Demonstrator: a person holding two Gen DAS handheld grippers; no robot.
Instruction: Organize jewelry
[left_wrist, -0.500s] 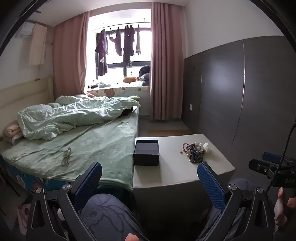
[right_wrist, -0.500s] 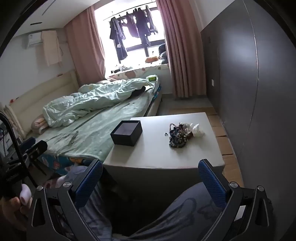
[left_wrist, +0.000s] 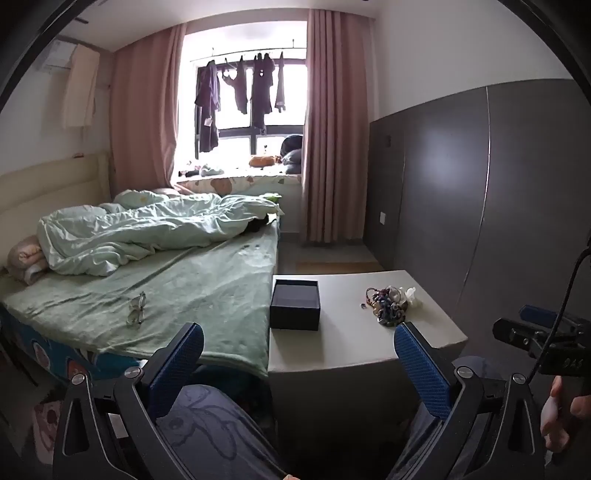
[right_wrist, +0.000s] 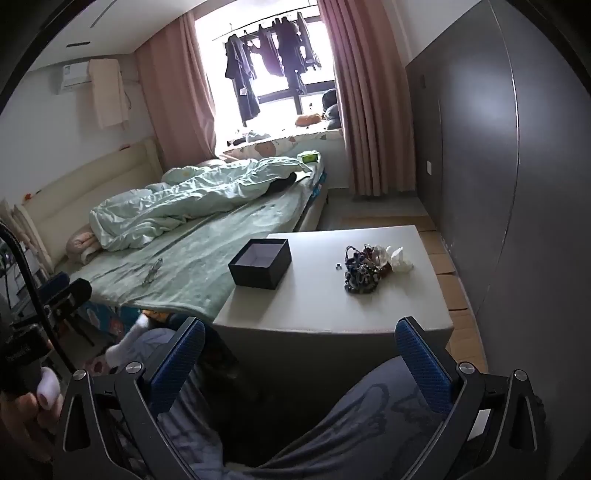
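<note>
A: Where is the jewelry?

B: It lies in a tangled heap (right_wrist: 364, 269) on the pale desk (right_wrist: 317, 295), at about 1 o'clock from the right claw (right_wrist: 299, 358). In the left wrist view the same heap (left_wrist: 386, 308) sits at about 1 o'clock from the left claw (left_wrist: 299, 360).

A: Anything loose from it?

B: 1 small ring (right_wrist: 337, 266) lies apart, just beside the heap at its 9 o'clock. A crumpled white tissue (right_wrist: 400, 260) touches the heap at its 3 o'clock.

A: And the box?

B: A black box (right_wrist: 260, 263), open at the top and with a pale bare floor, stands on the desk at 9 o'clock from the heap, near the desk's edge by the bed (right_wrist: 207, 258).

A: How do the claws stand?

B: Both stand wide, with nothing between the blue pads (right_wrist: 423, 356). Both hang short of the desk, above the person's knees in grey patterned trousers (right_wrist: 354, 424), and touch nothing.

A: Anything else close by?

B: A pair of glasses (left_wrist: 136, 309) lies on the green sheet, at 9 o'clock from the box. A rumpled duvet (left_wrist: 147, 232) covers the far part of the bed.
</note>
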